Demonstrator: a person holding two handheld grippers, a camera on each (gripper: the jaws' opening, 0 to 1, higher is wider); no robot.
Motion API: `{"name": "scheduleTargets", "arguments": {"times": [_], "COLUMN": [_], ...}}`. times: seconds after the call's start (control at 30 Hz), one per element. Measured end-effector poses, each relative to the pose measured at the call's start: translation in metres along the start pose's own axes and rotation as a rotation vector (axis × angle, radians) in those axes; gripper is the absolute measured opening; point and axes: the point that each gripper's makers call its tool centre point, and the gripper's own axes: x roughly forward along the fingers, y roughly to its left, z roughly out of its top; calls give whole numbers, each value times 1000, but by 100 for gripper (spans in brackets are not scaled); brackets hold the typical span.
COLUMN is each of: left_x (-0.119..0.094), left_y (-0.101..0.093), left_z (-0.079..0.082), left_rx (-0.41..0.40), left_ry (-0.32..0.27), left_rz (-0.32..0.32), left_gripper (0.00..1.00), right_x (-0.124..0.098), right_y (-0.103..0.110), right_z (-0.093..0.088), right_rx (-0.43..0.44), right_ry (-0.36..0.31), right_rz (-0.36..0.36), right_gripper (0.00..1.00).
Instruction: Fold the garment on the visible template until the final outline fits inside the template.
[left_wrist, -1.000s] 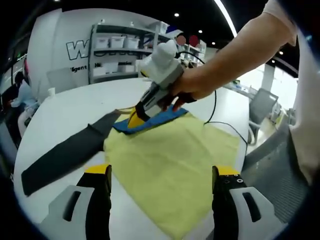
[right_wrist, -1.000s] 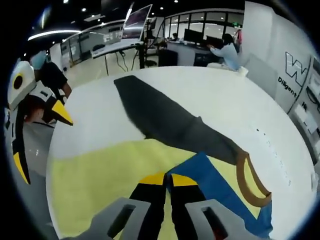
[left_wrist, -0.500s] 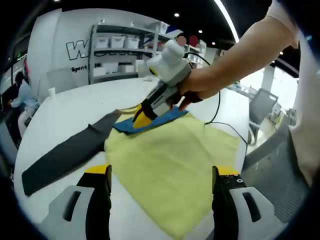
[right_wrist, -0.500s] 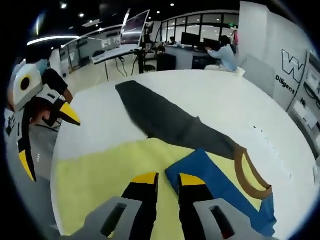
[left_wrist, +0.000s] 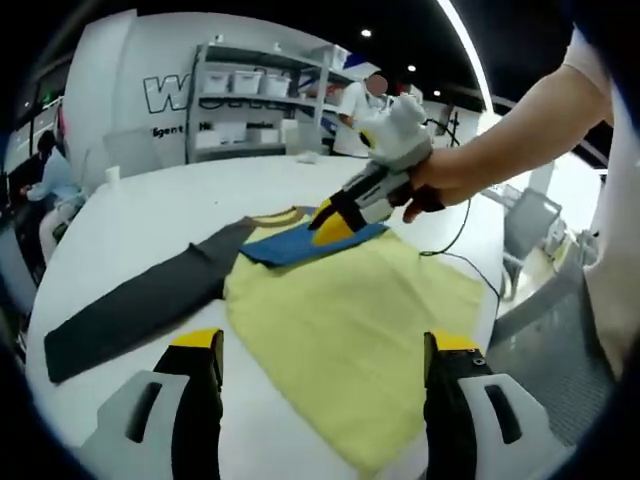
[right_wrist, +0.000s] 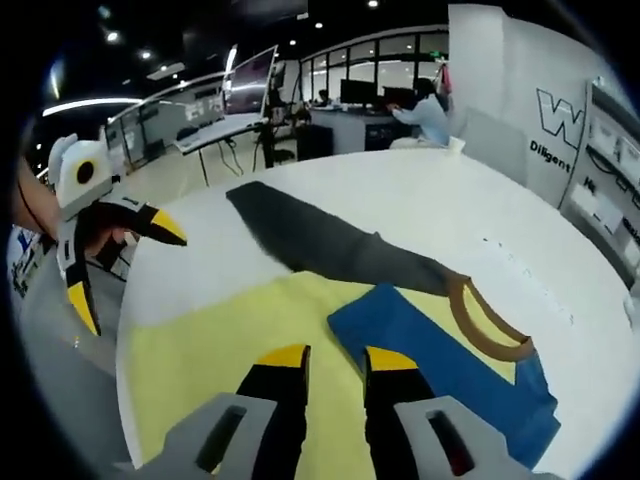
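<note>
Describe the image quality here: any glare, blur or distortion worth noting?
Left gripper view: fisheye bends the white table edge; bright ceiling strip and window glare upper right; the yellow template is evenly lit and sharp. Right gripper view: the blue garment is clear, the background desks soft, the left gripper curved at the frame's edge.
</note>
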Motion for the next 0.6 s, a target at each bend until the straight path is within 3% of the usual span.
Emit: {"name": "scheduleTargets", "arguments": {"times": [0.37,0.43,0.6], "left_x": [-12,-13,-17], "left_y": [36,43,58], "left_z": [-11,-12,-13], "left_rx": [-47,-54,-71], "left_ry": [18,18,24], "left_rz": [65,76,106], "left_gripper": [83,83,82], "right_x": [-34,-40,-56], "right_y": [-5,-8,-16], "right_z": [-17,-16,-21], "right_rx": [69,122,154], "right_ry": [-43,-73,-106], "right_rz": [-47,-64,-96], "right_gripper": [19,20,22]}}
